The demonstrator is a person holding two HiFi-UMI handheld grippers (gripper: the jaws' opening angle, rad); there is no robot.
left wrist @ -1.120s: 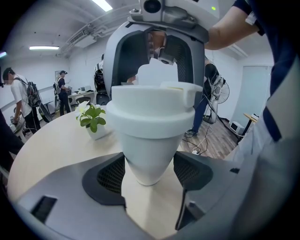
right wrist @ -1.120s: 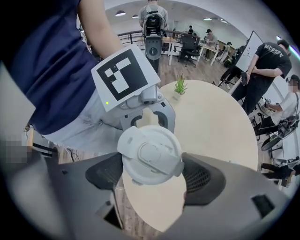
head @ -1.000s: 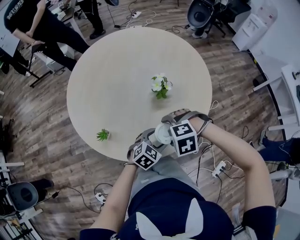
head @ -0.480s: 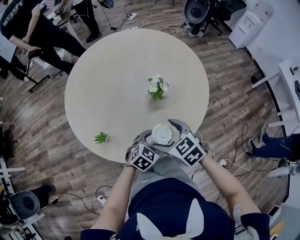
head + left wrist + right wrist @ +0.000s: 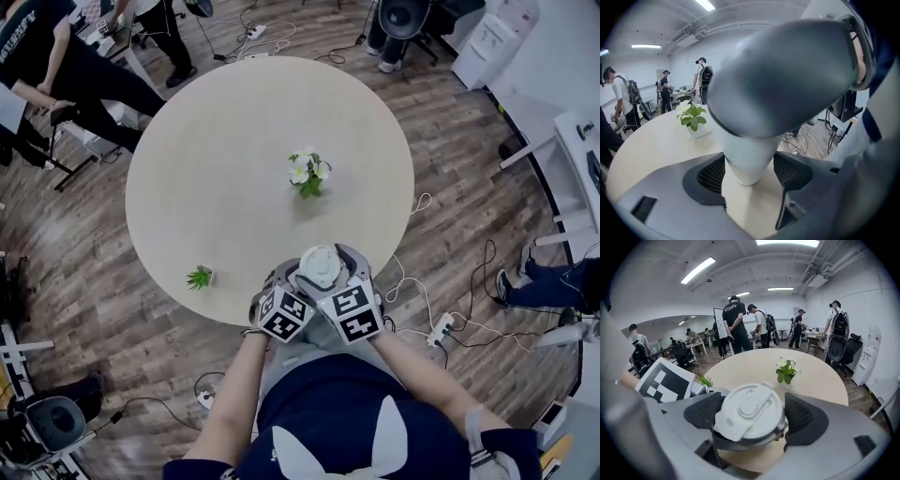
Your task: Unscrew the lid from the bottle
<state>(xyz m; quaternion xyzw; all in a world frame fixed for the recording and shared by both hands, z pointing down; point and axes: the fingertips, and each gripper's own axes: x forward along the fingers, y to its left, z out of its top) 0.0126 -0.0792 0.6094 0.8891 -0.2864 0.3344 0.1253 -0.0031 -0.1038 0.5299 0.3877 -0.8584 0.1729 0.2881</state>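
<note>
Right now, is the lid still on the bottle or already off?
On. The white lid sits on top of the bottle, not lifted away; how far it is unscrewed cannot be told.

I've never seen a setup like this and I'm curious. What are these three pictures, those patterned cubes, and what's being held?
A person holds a hand-worked gripper in each hand; the marked cubes are part of them. One picture looks down from a head camera; the others come from a camera on each gripper. The round table carries a flowering plant and a small green plant. The left gripper clamps a white bottle; the right gripper, whose jaws have just been closing, grips its lid.
</note>
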